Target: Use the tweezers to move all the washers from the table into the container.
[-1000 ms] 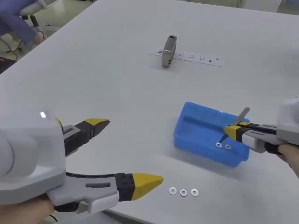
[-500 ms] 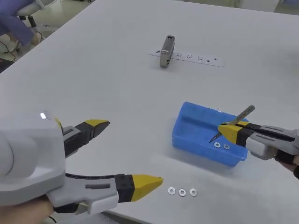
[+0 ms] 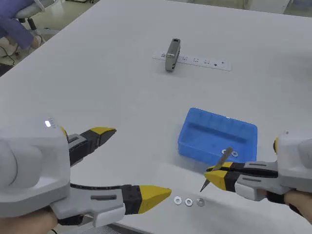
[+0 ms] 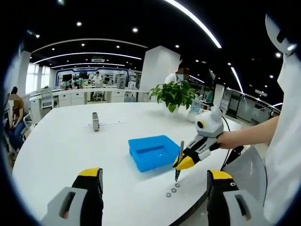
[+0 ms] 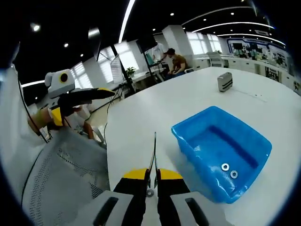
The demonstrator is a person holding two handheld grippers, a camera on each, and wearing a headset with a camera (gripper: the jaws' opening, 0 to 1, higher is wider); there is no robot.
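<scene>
Left tool [image 3: 142, 160]: jaws spread wide with nothing between them. It sits at the lower left of the head view, well apart from the work.
Right tool [image 3: 210, 173]: clamped shut on the tweezers, coming in from the lower right of the head view.
Tweezers [image 3: 217, 170]: thin grey metal, flat-sided, tapering to a fine point. The point angles down toward the right-hand washer, near it; I cannot tell whether it touches.
Washers on the desk [image 3: 189, 201]: three small flat shiny rings in a short row, bottom centre of the head view.
Washers in the container [image 3: 229, 153]: two of the same kind, lying close together by the near wall.
Container [image 3: 195, 146]: a shallow blue rectangular tray with rounded corners, plastic by the look of it. It sits right of centre, just beyond the row of washers.
Desk [image 3: 107, 87]: white, smooth and matt.
Other items: a white power strip [image 3: 204, 62] with a grey block [image 3: 171, 54] on it, upper centre.
Step in hand: I judge this is the pick of the next washer, with two in and three left.
How I would do it: come down steeply on the right-hand washer alone. I would set one tip through its hole or nip its outer edge, since flat rings slide on a smooth desk. I would lift straight up, clear of its neighbours, and let go low inside the blue walls.
</scene>
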